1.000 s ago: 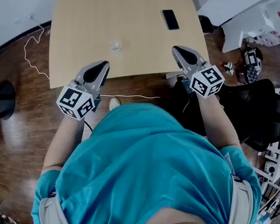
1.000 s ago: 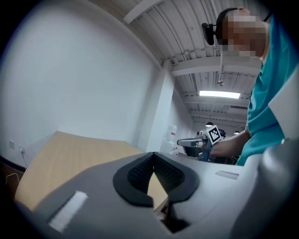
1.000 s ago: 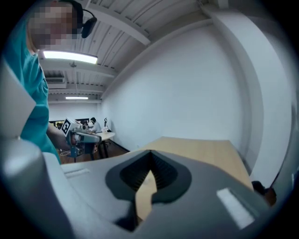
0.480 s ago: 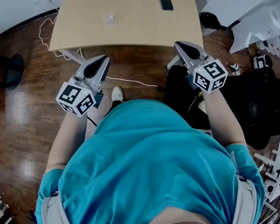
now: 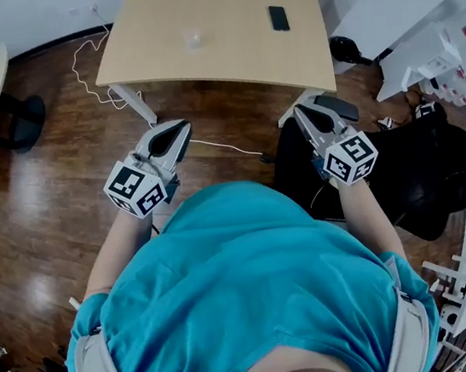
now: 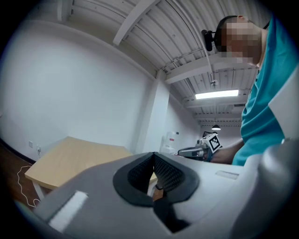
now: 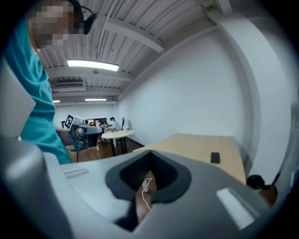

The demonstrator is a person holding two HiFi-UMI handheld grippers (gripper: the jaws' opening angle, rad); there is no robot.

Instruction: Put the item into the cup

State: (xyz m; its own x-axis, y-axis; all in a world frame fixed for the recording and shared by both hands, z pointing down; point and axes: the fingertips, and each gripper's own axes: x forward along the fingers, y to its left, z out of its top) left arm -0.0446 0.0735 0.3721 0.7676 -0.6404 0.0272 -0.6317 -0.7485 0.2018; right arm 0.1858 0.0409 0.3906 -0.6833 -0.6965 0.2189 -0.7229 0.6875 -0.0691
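Holding the left gripper (image 5: 177, 129) over the wooden floor (image 5: 70, 186), jaws pressed together tip to tip, nothing between. Further ahead, on the tan table (image 5: 231, 52), seeing a small clear thing (image 5: 193, 38) — cup or item, cannot tell — then a dark phone (image 5: 279, 18). Holding the right gripper (image 5: 301, 112) likewise closed and empty, well short of the table.

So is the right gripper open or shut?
Shut. In the right gripper view the right gripper has its two jaws meeting at their tips, and nothing is held between them.
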